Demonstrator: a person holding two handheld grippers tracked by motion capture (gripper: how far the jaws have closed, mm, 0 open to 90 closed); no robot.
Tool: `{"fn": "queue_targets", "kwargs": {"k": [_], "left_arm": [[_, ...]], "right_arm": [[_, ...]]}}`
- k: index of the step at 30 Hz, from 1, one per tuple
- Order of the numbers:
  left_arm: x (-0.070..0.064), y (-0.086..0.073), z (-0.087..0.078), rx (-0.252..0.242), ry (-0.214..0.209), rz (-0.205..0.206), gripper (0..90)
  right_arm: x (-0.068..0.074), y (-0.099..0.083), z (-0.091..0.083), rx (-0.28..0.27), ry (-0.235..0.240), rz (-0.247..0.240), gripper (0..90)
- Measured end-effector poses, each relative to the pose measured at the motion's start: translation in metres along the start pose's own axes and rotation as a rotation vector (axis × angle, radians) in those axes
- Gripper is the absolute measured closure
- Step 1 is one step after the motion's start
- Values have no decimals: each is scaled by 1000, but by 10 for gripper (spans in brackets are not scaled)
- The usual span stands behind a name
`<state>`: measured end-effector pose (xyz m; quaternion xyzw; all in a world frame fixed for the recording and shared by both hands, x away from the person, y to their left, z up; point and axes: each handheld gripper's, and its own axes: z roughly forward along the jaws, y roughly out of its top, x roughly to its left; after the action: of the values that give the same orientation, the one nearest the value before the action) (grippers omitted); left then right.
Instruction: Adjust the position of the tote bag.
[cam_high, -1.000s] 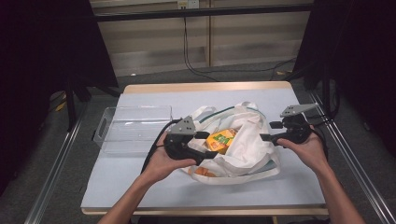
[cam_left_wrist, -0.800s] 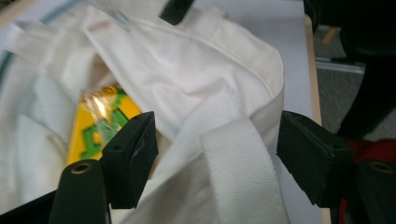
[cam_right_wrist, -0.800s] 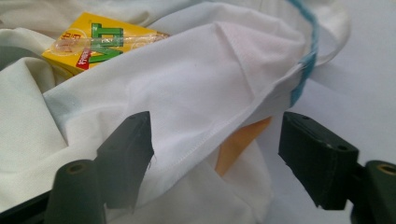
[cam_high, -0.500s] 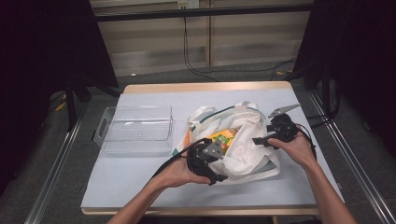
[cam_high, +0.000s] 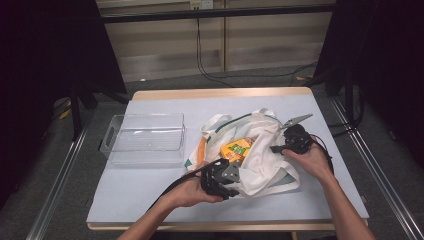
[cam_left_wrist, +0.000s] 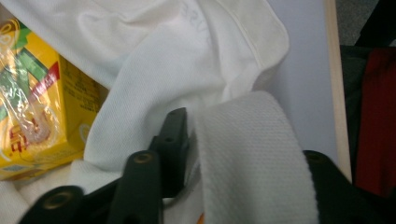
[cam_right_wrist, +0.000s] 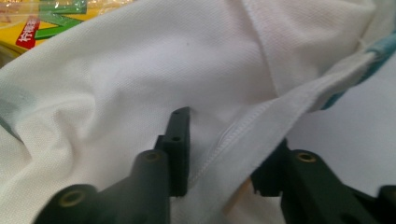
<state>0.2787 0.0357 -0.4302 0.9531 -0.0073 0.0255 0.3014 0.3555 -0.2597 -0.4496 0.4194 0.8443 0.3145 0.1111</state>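
white tote bag (cam_high: 260, 150), crumpled, yellow carton (cam_high: 237, 149) inside

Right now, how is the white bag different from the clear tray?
The bag is soft white cloth, crumpled and floppy; the tray is stiff, see-through and boxy. The bag holds a yellow box; the tray looks empty. The left gripper and right gripper are at the bag, while the tray sits untouched to its left. Both rest on the table.

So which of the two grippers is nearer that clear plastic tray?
Left. The left gripper sits at the white bag's near-left edge, just right of and below the clear tray. The right gripper is at the bag's far side.
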Motion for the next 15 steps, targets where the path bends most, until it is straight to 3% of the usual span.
{"fn": "queue_targets", "kwargs": {"k": [2, 3, 5, 8, 10, 12, 13, 14, 15], "left_arm": [[0, -4, -3, -17, -25, -8, 782], [-1, -6, -4, -26, -52, -10, 782], [-5, -10, -5, -26, -49, -1, 814], [-8, -14, -6, -22, -55, -8, 820], [-8, -16, -6, -43, -60, -19, 821], [-9, -18, -8, -43, -64, -17, 820], [-10, -19, -9, -57, -46, -12, 814], [-10, -19, -10, -58, -54, -19, 814], [-9, -18, -11, -76, -43, -24, 809]], "right_arm": [[-5, -2, -7, -21, 2, 14, 837], [-5, -2, -7, -21, 2, 14, 837], [-8, -3, -12, -29, -9, 20, 854], [-8, -4, -16, -36, -13, 10, 802], [-6, -5, -17, -30, -22, 4, 775], [-5, -6, -19, -30, -37, 5, 694], [-7, -7, -21, -59, -1, 21, 676], [-7, -7, -21, -59, -1, 21, 637], [-10, -7, -24, -100, 49, 59, 619]]}}
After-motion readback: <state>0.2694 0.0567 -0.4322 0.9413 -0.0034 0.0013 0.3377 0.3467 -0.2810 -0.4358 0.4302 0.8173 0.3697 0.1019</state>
